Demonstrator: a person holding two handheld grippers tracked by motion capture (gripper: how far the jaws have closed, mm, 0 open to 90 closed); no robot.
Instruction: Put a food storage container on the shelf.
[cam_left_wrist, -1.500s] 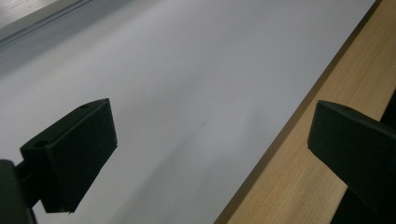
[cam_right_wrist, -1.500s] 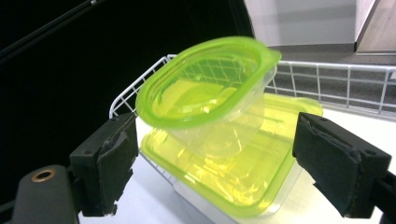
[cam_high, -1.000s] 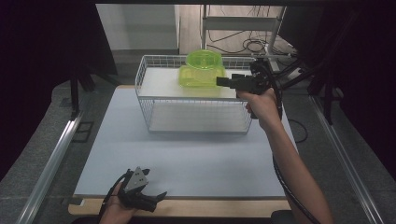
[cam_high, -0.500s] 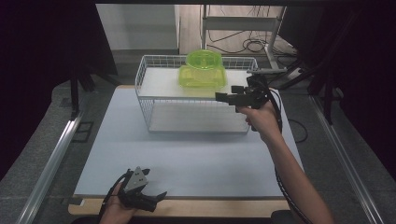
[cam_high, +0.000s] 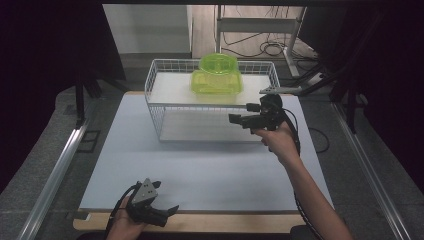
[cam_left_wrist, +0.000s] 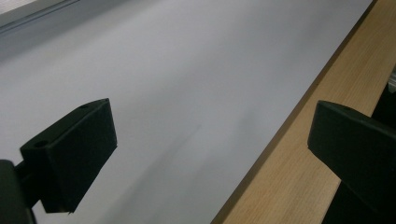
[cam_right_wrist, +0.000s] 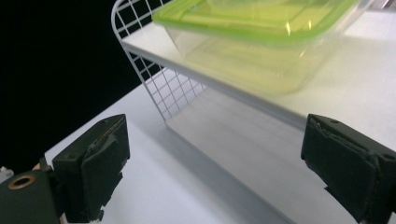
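A white wire rack (cam_high: 210, 102) is seen at the far middle of the table (cam_high: 200, 165), on a pale sheet laid over a wood board whose near edge shows in the left gripper view. A green lidded container (cam_high: 216, 75) is set on the rack's white upper shelf, toward its far side; through the lid, which is translucent, the contents cannot be made out. In the right gripper view the container (cam_right_wrist: 261, 37) is cut off at the top and right edges, and only one rounded corner of the rack (cam_right_wrist: 154, 60) is shown.

The right tongs (cam_high: 237, 118) are held in the air just in front of the rack's right end, pointing left, with the jaws spread wide and nothing between them. Whether they touch the wire cannot be told from the high view. The right hand (cam_high: 280, 142) is wrapped around the handle, hiding most of it.

The left tongs (cam_high: 167, 212) are held low at the near edge of the table, jaws apart and empty, over the seam between sheet and wood. The left hand (cam_high: 125, 225) is partly cut off by the bottom edge. Surroundings beyond the table are dark and hard to read.
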